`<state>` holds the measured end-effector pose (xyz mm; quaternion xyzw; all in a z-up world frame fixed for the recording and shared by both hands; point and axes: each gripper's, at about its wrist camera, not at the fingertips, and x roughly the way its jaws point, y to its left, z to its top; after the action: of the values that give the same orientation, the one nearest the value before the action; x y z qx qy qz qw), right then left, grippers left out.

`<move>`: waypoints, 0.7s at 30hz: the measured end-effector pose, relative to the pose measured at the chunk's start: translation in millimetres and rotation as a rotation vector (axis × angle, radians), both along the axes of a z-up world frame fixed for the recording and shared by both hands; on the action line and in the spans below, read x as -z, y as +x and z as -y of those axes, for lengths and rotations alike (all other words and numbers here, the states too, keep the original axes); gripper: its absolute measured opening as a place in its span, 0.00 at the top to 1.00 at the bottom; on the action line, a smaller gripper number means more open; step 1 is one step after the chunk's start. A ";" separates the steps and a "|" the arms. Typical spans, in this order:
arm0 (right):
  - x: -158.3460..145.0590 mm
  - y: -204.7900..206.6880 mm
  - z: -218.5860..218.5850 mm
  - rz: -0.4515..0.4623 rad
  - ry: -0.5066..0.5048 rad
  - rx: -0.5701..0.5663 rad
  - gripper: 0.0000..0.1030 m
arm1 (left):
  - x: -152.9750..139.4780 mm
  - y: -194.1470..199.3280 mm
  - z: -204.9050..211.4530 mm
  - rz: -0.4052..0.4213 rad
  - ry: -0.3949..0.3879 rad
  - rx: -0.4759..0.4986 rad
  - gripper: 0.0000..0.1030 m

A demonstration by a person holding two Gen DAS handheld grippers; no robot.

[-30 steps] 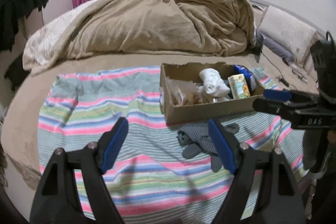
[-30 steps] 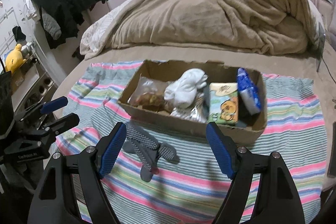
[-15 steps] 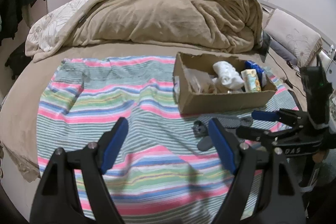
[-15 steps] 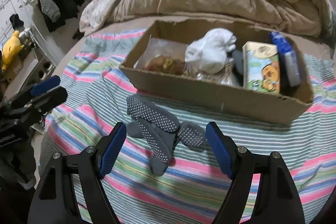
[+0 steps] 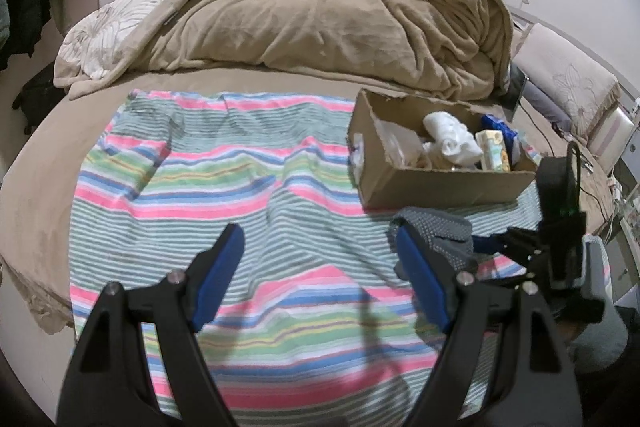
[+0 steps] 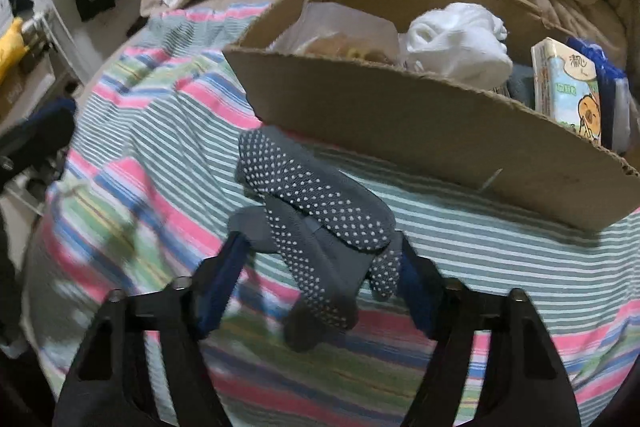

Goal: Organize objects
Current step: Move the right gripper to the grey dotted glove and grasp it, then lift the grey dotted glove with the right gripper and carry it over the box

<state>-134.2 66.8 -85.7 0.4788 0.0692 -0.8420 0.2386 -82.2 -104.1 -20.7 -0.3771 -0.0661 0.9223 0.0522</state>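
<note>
Two wrist views over one bed
Left wrist view sits back and high, facing across the striped cloth (image 5: 208,187) toward the far blanket (image 5: 328,19), cardboard box (image 5: 436,183) at right; right wrist view hangs low and close over the dotted glove (image 6: 316,211), box (image 6: 420,131) just beyond; both share box, glove (image 5: 440,231), cloth.

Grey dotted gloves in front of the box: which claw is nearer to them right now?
Right. The right claw is open, straddling the grey dotted gloves, one finger each side. The left claw hovers open over bare striped cloth, with the gloves off beyond its right-hand finger.
</note>
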 end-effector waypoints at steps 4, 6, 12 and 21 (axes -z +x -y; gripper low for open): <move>-7.8 -2.9 -8.6 0.003 -0.044 0.004 0.63 | -2.5 1.5 -1.4 -0.003 -0.007 0.001 0.22; -13.0 -2.1 -11.8 -0.009 -0.046 -0.001 0.69 | -4.1 0.9 -2.8 -0.005 -0.006 0.002 0.22; -33.7 9.1 -18.6 -0.050 -0.070 -0.032 0.72 | -12.0 0.6 -12.2 -0.017 -0.021 0.017 0.22; -90.9 11.0 -40.0 -0.169 -0.098 -0.028 0.72 | -24.0 -6.7 -19.6 -0.038 -0.027 0.023 0.22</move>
<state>-123.2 106.8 5.2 0.3927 0.0546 -0.8784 0.2669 -88.9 -84.5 3.2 -0.3608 -0.0482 0.9295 0.0589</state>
